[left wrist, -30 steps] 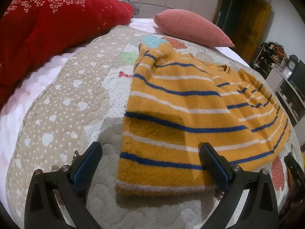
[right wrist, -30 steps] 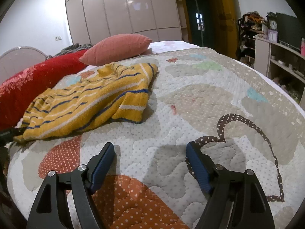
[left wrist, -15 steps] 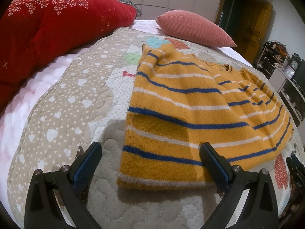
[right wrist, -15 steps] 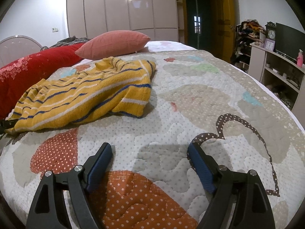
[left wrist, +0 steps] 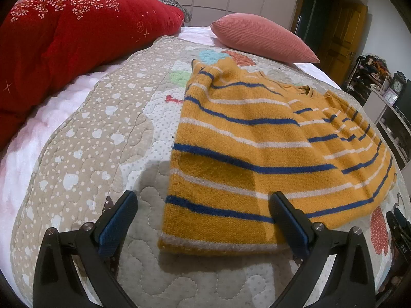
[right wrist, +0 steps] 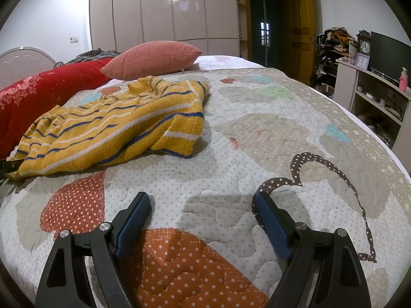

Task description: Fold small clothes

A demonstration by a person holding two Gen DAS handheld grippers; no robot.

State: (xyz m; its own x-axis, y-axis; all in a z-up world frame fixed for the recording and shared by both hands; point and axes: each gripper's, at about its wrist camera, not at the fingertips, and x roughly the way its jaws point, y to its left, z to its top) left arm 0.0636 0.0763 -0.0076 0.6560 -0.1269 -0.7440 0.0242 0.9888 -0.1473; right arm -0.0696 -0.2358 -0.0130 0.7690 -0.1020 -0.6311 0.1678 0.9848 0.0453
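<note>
Striped sweater: spread on bed quilt, ready for folding. Left hand-held gripper: spread, straddling hem. Right hand-held gripper: just widened, empty, sweater at ten o'clock.

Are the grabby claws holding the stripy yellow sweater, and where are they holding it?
Nothing is held. The left gripper has its jaws wide open over the bottom hem of the sweater, not pinching it. The right gripper is open over bare quilt.
</note>
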